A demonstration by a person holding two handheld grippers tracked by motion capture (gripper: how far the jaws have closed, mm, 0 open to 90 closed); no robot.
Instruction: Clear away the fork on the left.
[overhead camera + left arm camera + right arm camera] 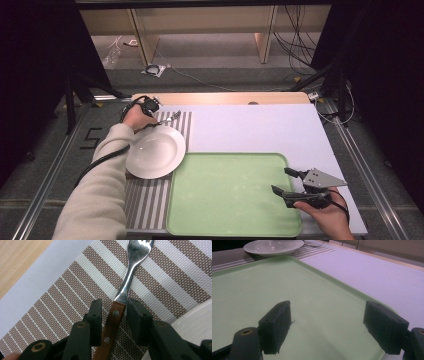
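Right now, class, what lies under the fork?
The fork lies on the striped placemat, its wooden handle between the left gripper's jaws. The mat under the handle's lower end is hidden.

The fork [125, 287] has its tine tips and handle end cut off.

High view sits above the near edge, looking forward and down over the whole table [260, 125]. Left gripper view is super close, straight down on the striped placemat [62, 290]. Right gripper view skims low across the green tray [262, 290]; both share the white plate [273, 246].
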